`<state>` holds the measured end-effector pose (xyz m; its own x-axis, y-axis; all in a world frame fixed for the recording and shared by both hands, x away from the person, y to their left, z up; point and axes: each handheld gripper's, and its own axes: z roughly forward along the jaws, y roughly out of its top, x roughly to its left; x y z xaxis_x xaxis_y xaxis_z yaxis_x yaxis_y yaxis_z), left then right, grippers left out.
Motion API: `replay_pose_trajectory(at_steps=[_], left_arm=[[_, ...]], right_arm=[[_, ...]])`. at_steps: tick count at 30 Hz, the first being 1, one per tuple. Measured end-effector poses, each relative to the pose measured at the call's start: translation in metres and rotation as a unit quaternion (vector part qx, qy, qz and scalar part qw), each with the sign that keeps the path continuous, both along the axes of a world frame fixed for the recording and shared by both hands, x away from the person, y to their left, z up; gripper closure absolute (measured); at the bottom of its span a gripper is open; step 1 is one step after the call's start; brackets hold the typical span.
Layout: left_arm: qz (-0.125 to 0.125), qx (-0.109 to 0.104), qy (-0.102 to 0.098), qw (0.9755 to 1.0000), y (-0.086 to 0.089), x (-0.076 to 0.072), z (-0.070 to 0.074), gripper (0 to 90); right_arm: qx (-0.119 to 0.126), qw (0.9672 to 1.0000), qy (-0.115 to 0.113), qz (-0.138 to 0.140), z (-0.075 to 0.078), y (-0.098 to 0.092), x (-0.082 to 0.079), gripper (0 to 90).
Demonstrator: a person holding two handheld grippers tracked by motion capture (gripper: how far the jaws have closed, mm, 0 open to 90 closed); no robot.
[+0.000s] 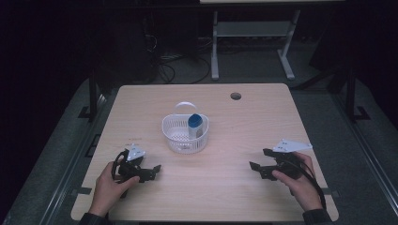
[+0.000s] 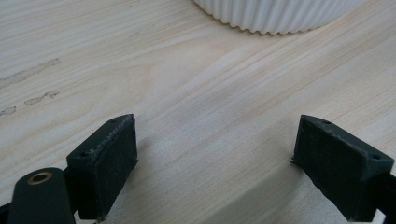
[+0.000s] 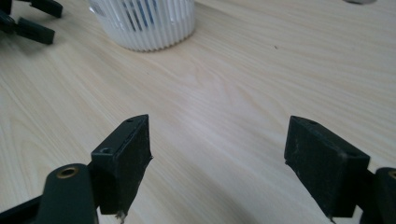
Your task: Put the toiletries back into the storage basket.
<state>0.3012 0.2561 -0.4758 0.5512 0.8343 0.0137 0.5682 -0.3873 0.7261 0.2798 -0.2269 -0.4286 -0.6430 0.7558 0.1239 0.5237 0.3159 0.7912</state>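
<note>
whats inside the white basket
A blue-capped bottle stands in the basket, leaning on its right wall. Its lower part is hidden behind the slatted wall; nothing else shows inside.

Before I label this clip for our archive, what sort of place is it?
Probably a lab or workshop: a plain wooden table on dark flooring, loose cables behind it, and another metal-legged desk beyond.

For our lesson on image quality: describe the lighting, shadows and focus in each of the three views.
High view: the table is lit, the surroundings nearly black; fine detail is soft. Left gripper view: even light, a soft shadow on the wood beside the right-hand jaw; the basket is slightly soft. Right gripper view: a pale sheen on the wood mid-frame, the basket and the left gripper blurred.
</note>
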Motion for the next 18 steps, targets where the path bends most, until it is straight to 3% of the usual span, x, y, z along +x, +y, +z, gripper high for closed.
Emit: replay_pose_trajectory(at_steps=[18], left_arm=[[-0.001,0.002,0.001,1.0,0.0,0.0,0.0,12.7]], right_arm=[[-0.051,0.9973,0.036,-0.038,-0.033,-0.029,-0.014,20.5]])
